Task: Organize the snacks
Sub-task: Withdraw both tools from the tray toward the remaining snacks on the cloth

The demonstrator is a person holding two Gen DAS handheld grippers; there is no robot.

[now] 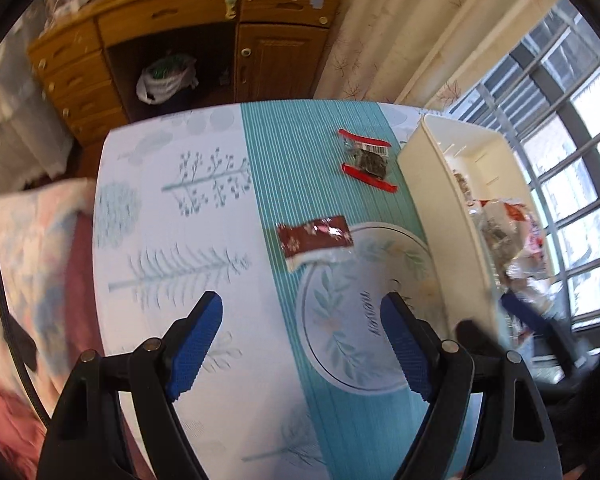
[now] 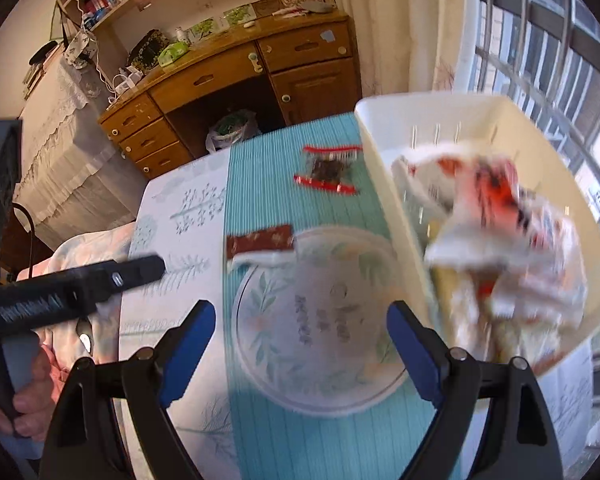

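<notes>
Two snack packets lie on the table. A dark red packet point(image 1: 315, 238) point(image 2: 260, 243) sits near the middle, and a clear packet with red ends point(image 1: 367, 159) point(image 2: 329, 171) lies farther back beside the cream bin point(image 1: 428, 168) point(image 2: 384, 160). The bin at the right holds several crumpled packets point(image 1: 504, 236) point(image 2: 496, 240). My left gripper point(image 1: 302, 312) hovers open above the cloth, short of the dark red packet, with nothing between its fingers. My right gripper point(image 2: 300, 320) is also open and empty, over the round flower print next to the bin's near wall.
The table point(image 1: 172, 216) has a teal and white patterned cloth. A wooden desk point(image 1: 204, 32) point(image 2: 228, 80) with drawers stands behind it, a plastic bag point(image 1: 166, 78) in its kneehole. A window with bars point(image 1: 560, 160) is at the right, bedding point(image 1: 24, 264) at the left. A hand point(image 2: 28, 392) holds the left tool point(image 2: 72, 292).
</notes>
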